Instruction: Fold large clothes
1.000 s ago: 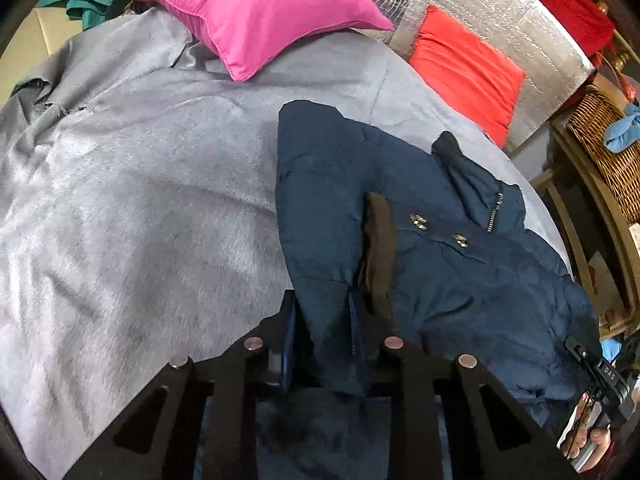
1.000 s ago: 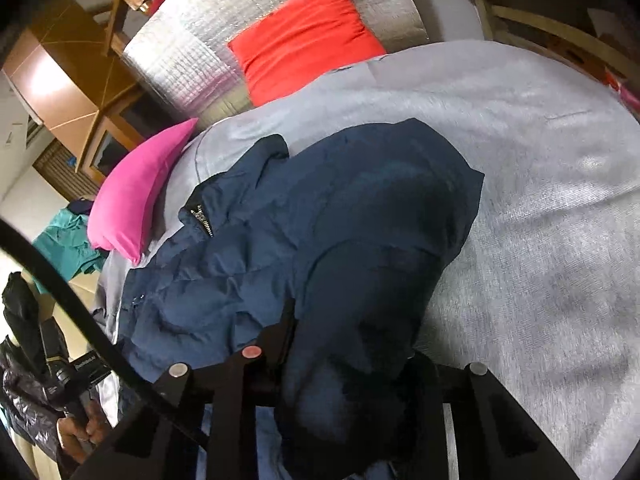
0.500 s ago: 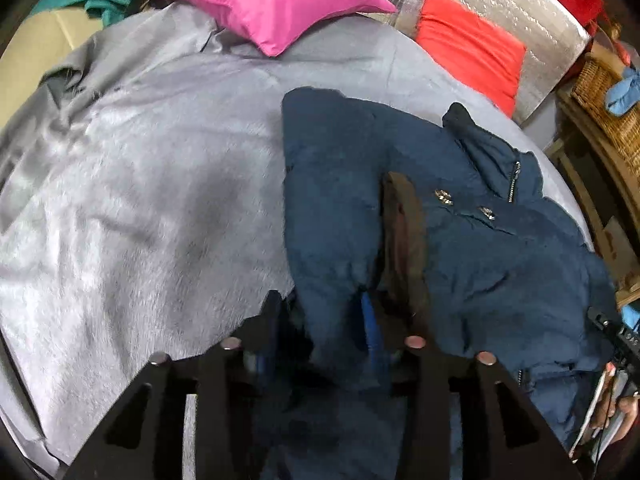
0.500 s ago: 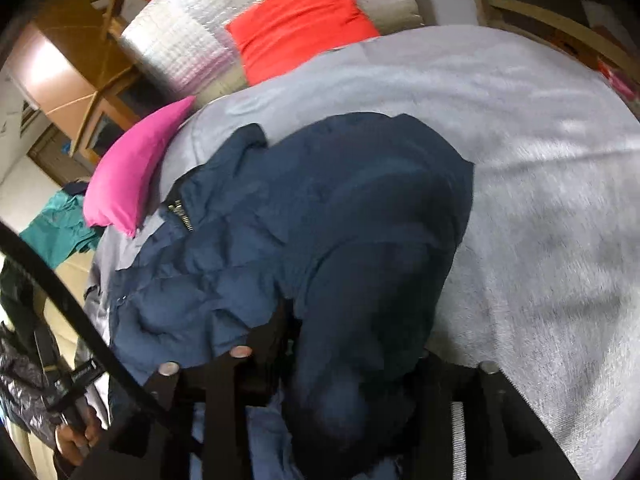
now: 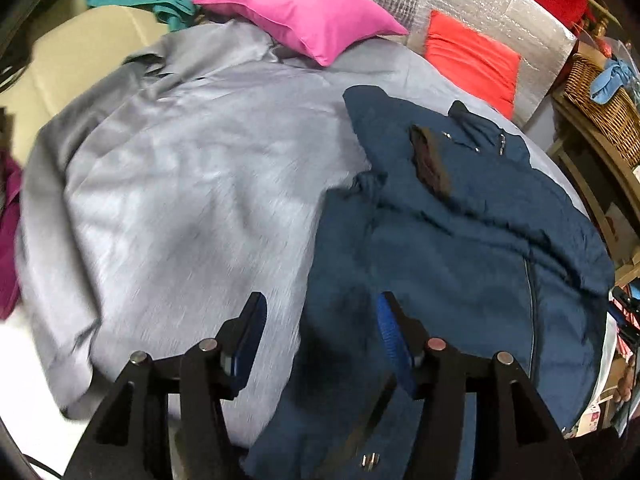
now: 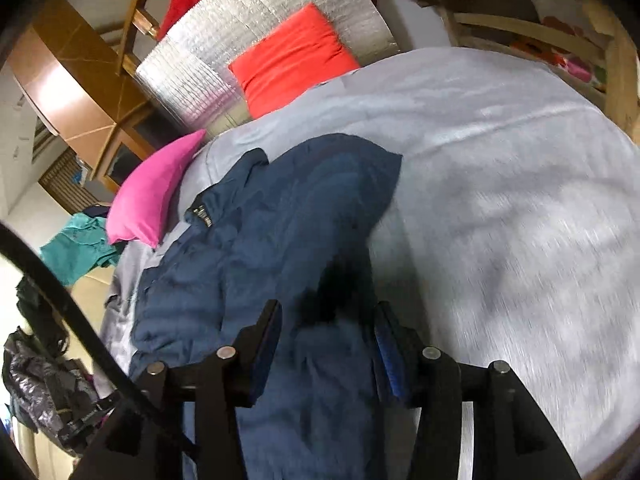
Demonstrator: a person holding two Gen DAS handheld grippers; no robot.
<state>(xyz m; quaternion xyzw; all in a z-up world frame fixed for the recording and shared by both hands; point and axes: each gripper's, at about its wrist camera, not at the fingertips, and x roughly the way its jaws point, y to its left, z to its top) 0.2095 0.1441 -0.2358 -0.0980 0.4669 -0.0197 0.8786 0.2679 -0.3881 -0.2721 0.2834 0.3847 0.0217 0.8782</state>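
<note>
Navy jacket on the grey bed cover, both grippers let go.

Left wrist view: the navy jacket (image 5: pixel 460 240) lies ahead and rightward of the left gripper (image 5: pixel 320 336); its jaws have just been opening, gripping nothing.
Right wrist view: the jacket (image 6: pixel 260 248) runs between the right gripper (image 6: pixel 326 340) fingers, jaws just opened, unpinched.

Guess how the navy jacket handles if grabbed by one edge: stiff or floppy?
Probably floppy: the jacket lies on the bed in soft rumpled folds, so it would likely drape and sag. Its puffy quilting suggests it is bulky but fairly light. The smooth-looking shell may slip in a shallow pinch.
</note>
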